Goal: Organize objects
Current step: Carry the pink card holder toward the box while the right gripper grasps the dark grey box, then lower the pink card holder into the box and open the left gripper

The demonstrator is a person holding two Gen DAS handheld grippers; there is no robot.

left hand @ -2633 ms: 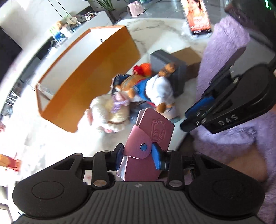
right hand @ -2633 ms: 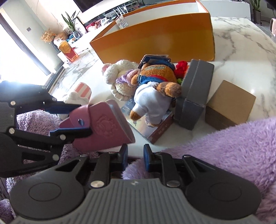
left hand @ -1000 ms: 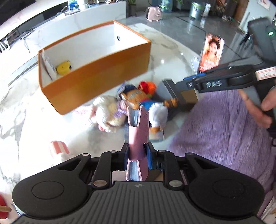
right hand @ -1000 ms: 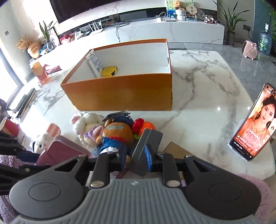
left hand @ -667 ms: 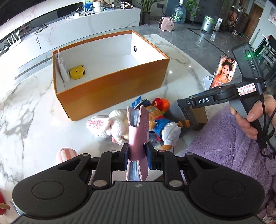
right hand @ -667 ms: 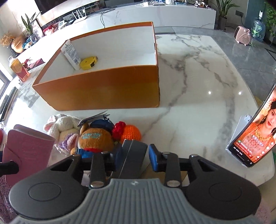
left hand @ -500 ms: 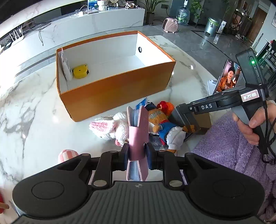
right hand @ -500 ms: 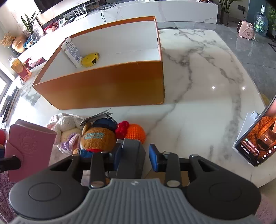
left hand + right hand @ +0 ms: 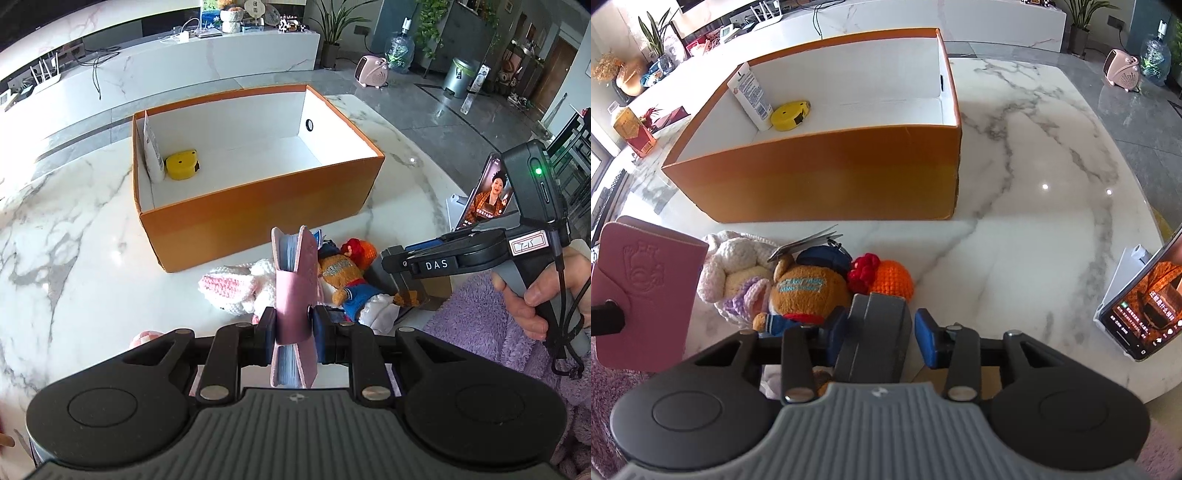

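Observation:
My left gripper (image 9: 293, 328) is shut on a pink card wallet (image 9: 295, 273) and holds it upright above the table, short of the orange box (image 9: 258, 210); the wallet also shows in the right wrist view (image 9: 646, 291). My right gripper (image 9: 881, 332) is open, its jaws on either side of a grey case (image 9: 879, 332) that stands on the table; I cannot tell if they touch it. It also shows in the left wrist view (image 9: 402, 273). The box (image 9: 827, 177) holds a white tube (image 9: 751, 94) and a yellow tape measure (image 9: 790, 114).
A pile of plush toys lies in front of the box: a white knitted bunny (image 9: 236, 288), a brown bear (image 9: 809, 291) and an orange-red knitted toy (image 9: 886, 280). A phone on a stand (image 9: 1148, 299) is at the right. A purple fleece sleeve (image 9: 480, 332) is at the table's near edge.
My left gripper has risen and levelled out with the wallet, so the inside of the box now shows. My right gripper has opened and come down around the grey case.

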